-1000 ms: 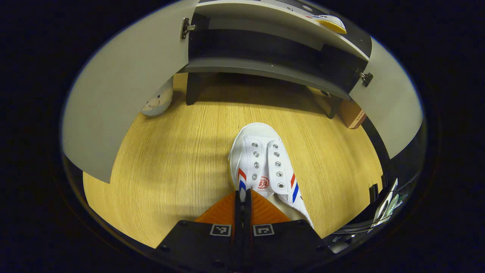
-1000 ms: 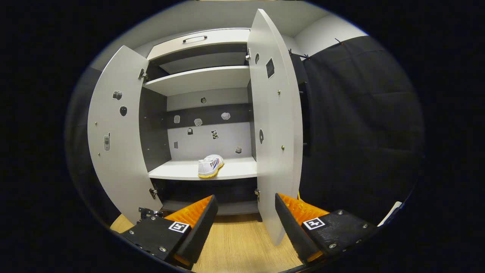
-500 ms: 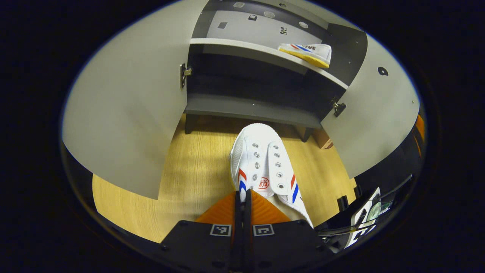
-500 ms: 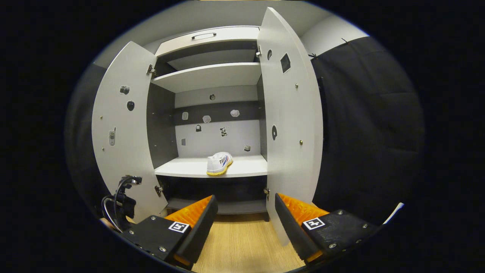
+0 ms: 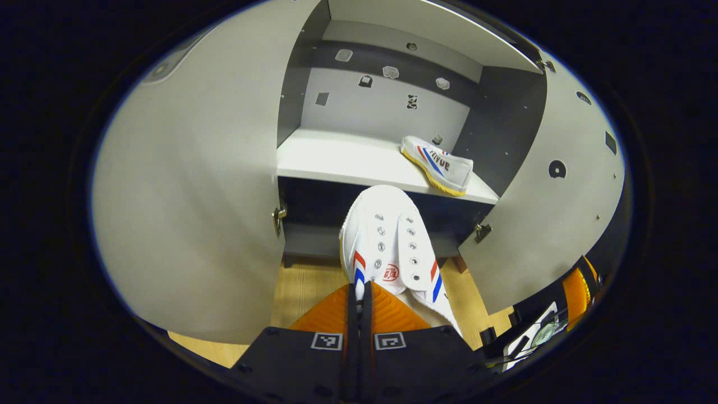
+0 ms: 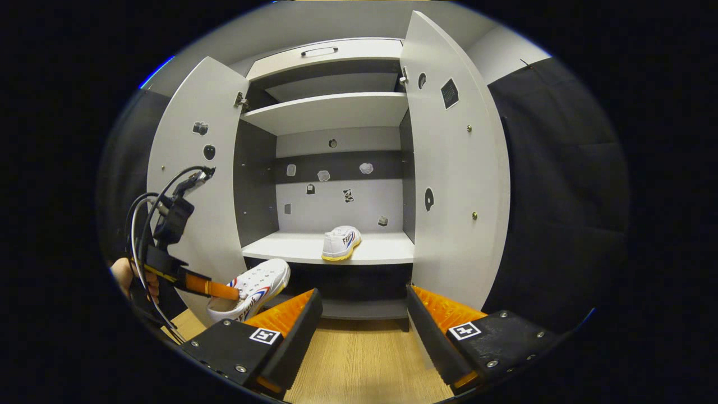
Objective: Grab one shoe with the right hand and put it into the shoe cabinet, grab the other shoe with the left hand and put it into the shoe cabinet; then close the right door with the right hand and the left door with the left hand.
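Note:
My left gripper [image 5: 359, 289] is shut on the collar of a white canvas shoe [image 5: 387, 241] with red and blue stripes, held in the air with its toe toward the cabinet. The right gripper view shows that same held shoe [image 6: 252, 286] at lower left, with the left gripper [image 6: 235, 292] and a hand behind it. A second white shoe [image 5: 437, 164] lies on the right part of the cabinet's light shelf [image 5: 331, 160], also seen as the shoe on the shelf [image 6: 341, 242]. My right gripper [image 6: 362, 314] is open and holds nothing, standing back from the cabinet.
Both cabinet doors stand wide open: the left door [image 6: 193, 185] and the right door [image 6: 454, 168]. An upper shelf [image 6: 328, 109] and a drawer with a handle [image 6: 318, 51] sit above. A low dark shelf [image 5: 314, 244] lies under the light one. Wooden floor [image 6: 359, 370] lies in front.
My left gripper has risen and moved toward the cabinet with the shoe, so the light shelf now lies just ahead. The right gripper has shifted slightly; the left gripper has entered its view.

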{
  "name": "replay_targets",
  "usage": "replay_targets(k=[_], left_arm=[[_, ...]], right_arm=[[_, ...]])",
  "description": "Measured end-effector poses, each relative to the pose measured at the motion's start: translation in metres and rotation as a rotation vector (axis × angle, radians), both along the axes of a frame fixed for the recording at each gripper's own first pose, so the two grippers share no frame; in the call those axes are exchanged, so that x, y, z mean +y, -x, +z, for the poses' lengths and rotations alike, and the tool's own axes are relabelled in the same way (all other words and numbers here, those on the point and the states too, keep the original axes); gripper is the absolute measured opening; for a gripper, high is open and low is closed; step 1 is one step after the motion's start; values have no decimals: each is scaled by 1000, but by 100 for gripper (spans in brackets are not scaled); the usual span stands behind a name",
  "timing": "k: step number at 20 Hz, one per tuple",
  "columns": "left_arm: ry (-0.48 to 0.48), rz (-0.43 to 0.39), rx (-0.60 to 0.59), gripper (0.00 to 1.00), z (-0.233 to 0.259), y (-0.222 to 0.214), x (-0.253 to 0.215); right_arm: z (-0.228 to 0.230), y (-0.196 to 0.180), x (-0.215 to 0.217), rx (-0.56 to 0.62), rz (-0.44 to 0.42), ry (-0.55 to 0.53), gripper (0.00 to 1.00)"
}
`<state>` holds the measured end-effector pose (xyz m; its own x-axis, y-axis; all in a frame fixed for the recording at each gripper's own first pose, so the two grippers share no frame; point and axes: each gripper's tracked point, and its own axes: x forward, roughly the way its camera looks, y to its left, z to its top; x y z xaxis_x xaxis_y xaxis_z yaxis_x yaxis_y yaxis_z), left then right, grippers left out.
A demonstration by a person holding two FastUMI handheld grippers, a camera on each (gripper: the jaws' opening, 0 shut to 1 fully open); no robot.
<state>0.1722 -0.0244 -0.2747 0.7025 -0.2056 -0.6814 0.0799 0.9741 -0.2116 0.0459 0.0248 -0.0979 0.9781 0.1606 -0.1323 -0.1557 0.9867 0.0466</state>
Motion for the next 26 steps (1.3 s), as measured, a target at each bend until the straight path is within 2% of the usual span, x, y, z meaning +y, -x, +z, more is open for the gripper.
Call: replay_targets(k=[4,6,9,12,17,22,26], left_arm=[[10,11,-75,7,41,-48,-4],[-17,12,-107,6,54,-73,-4],[-33,12,-113,6,74,-106,-3],[-41,33,-101,6,71,-149,-6],[-139,56,-87,6,56,-208,1],[-90,65,-9,6,25,-231,-7],[-104,71,28,6,10,-236,-3]], right_arm=[[-1,-13,-5,9,-7,-8,93],[-2,-15,-8,13,-5,-7,93],[-1,-18,-10,10,4,-11,93],[-3,-22,-12,12,8,-23,94],[-3,-31,-16,27,8,-59,93],[-3,-37,-21,29,-2,-66,93],[-8,-40,-23,43,-8,-65,93]])
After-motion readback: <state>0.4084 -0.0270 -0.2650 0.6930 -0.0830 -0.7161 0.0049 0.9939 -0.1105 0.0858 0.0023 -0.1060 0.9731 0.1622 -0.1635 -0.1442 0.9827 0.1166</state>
